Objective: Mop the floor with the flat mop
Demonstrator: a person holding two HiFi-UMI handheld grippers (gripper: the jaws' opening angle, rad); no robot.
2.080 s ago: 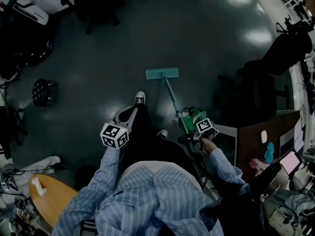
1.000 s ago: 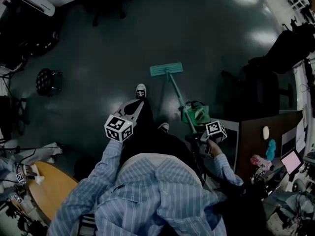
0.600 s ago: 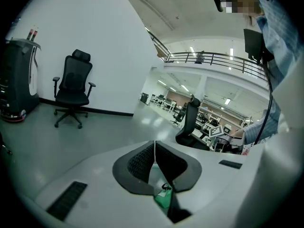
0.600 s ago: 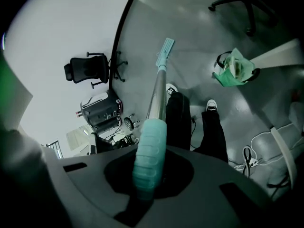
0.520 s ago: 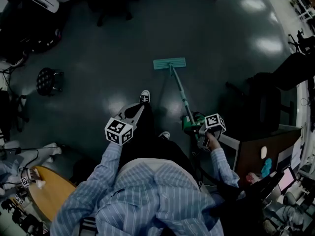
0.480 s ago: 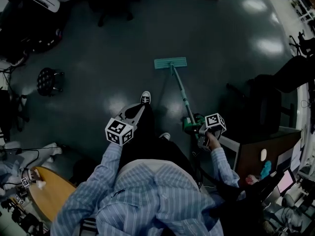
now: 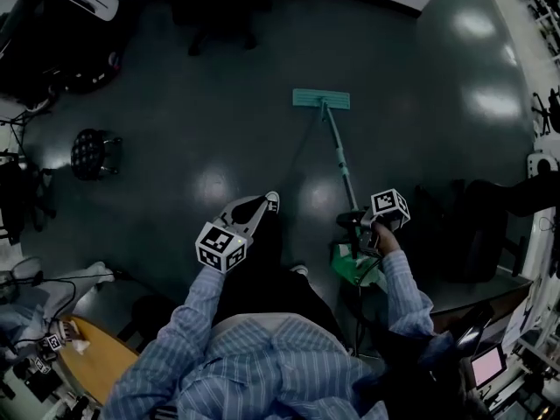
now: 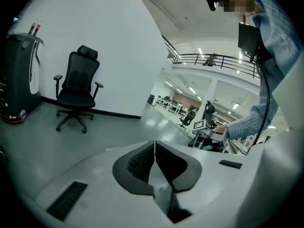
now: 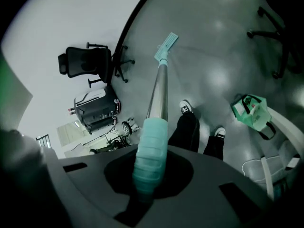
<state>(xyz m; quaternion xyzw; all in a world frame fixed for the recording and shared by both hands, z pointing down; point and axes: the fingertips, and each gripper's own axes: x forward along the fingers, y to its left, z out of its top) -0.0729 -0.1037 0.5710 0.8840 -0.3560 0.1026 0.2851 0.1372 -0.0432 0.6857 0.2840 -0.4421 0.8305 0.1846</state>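
The flat mop lies with its teal head (image 7: 321, 99) on the dark floor ahead of me, and its metal handle (image 7: 341, 160) slants back to my right gripper (image 7: 356, 223). That gripper (image 9: 148, 175) is shut on the handle's ribbed teal grip (image 9: 151, 144); in the right gripper view the mop head (image 9: 167, 43) shows far down the pole. My left gripper (image 7: 252, 210) hangs above my legs, away from the mop. Its jaws (image 8: 155, 156) are shut with nothing between them.
A green bag (image 7: 357, 265) sits on the floor by my right hand. A black office chair (image 7: 214, 7) stands at the far wall, and a small black stool (image 7: 90, 151) is at left. A wooden table (image 7: 83, 361) is at lower left; a dark desk (image 7: 472, 291) is at right.
I have stepped forward and the mop head has slid farther out across the floor. The green bag has dropped back beside my right hand. Both grippers hold as before.
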